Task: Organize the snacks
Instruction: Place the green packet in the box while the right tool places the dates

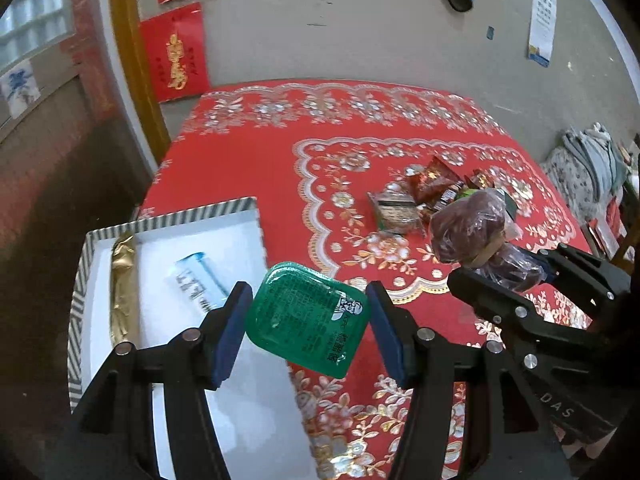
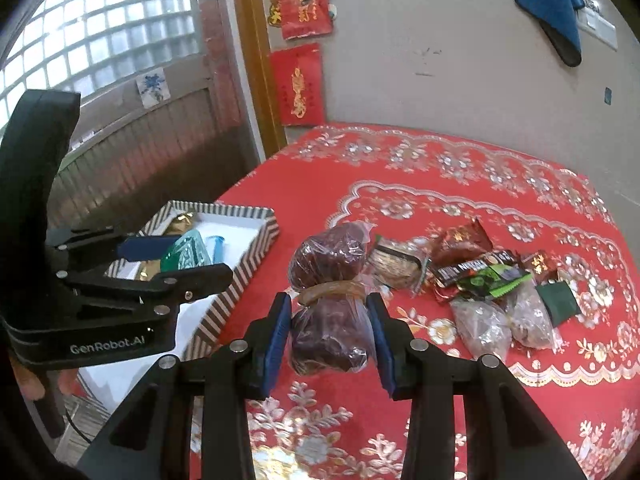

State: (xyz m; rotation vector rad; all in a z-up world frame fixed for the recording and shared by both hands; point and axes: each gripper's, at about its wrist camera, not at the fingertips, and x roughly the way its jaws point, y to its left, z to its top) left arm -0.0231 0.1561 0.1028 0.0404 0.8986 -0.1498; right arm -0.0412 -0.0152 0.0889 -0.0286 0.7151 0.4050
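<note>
Grippers, two, both above the red tablecloth (image 2: 500, 168). Left gripper (image 1: 306, 322) clamps a green sauce tub (image 1: 306, 318) beside the striped tray (image 1: 160, 220). Right gripper (image 2: 330, 334) clamps a bagged dark snack bundle (image 2: 328, 300); remaining snack packets (image 2: 472, 276) heaped just beyond.

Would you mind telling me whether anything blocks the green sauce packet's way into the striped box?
Nothing visible does. The green sauce packet, held in the left gripper, hangs at the striped box's open edge; the gold packet and blue packet inside leave bare floor.
</note>
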